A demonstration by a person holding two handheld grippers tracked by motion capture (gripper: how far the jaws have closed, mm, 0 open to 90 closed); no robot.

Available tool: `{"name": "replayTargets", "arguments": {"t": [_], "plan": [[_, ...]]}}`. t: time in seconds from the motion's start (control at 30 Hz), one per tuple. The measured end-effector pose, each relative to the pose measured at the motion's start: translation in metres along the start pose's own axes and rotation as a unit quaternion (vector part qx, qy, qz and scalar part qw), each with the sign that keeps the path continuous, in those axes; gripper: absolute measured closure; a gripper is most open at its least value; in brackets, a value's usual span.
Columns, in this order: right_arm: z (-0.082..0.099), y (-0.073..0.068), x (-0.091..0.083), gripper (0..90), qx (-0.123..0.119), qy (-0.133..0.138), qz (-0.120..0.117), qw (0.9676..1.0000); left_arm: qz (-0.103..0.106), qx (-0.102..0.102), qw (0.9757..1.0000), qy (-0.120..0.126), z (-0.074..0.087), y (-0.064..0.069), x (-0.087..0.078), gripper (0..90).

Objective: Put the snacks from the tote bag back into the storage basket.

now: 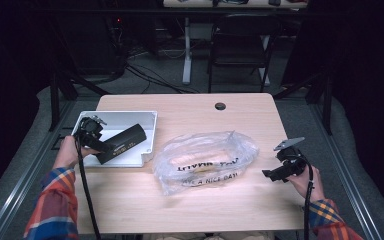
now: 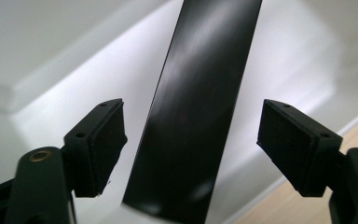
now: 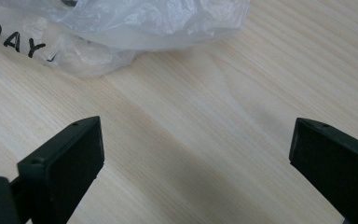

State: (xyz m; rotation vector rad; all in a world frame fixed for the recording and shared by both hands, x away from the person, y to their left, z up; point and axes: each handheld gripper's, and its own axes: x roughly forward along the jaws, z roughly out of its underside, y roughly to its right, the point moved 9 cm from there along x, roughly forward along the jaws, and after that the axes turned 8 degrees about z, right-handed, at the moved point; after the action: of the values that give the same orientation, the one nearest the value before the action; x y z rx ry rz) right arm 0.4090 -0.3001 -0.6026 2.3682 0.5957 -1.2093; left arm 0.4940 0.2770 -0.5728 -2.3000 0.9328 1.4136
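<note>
- Since the black box lies in the white tray at the table's left edge, its long axis runs straight between the left gripper's parted, untouching jaws.
- Right gripper, wide open and empty, hovers near the right edge, well apart beyond the plastic bag.

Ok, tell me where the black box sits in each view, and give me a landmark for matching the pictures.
High view: the black box lies slanted in the white tray, at left, in front of the left gripper.
Left gripper view: it runs up the centre, between the open jaws with a gap on each side.
Right gripper view: not in it; the plastic bag lies on the table.
Shared landmark: the white tray, also behind the box in the left gripper view.
</note>
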Motion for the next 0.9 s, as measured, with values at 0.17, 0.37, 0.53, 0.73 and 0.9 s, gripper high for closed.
{"name": "replayTargets", "arguments": {"t": [0.17,0.37,0.53,0.73,0.9], "plan": [[0.0,0.0,-0.001,2.7,-0.002,0.0,-0.003,1.0,-0.011,-0.03,0.9982,0.051,-0.017,0.0,0.003,42.2],[0.0,0.0,-0.001,2.6,-0.002,0.0,-0.003,1.0,-0.05,-0.096,0.9882,0.109,-0.043,-0.004,0.011,63.9],[0.0,0.001,-0.001,2.6,0.002,0.003,-0.005,1.0,-0.083,-0.112,0.9848,0.103,-0.056,-0.004,0.022,76.0],[0.0,0.001,-0.001,2.6,0.001,0.003,-0.005,1.0,-0.085,-0.128,0.9832,0.098,-0.064,-0.006,0.036,83.1],[0.0,0.002,-0.001,2.6,0.001,0.003,-0.006,1.0,-0.092,-0.135,0.9831,0.082,-0.067,-0.008,0.05,85.3]]}}
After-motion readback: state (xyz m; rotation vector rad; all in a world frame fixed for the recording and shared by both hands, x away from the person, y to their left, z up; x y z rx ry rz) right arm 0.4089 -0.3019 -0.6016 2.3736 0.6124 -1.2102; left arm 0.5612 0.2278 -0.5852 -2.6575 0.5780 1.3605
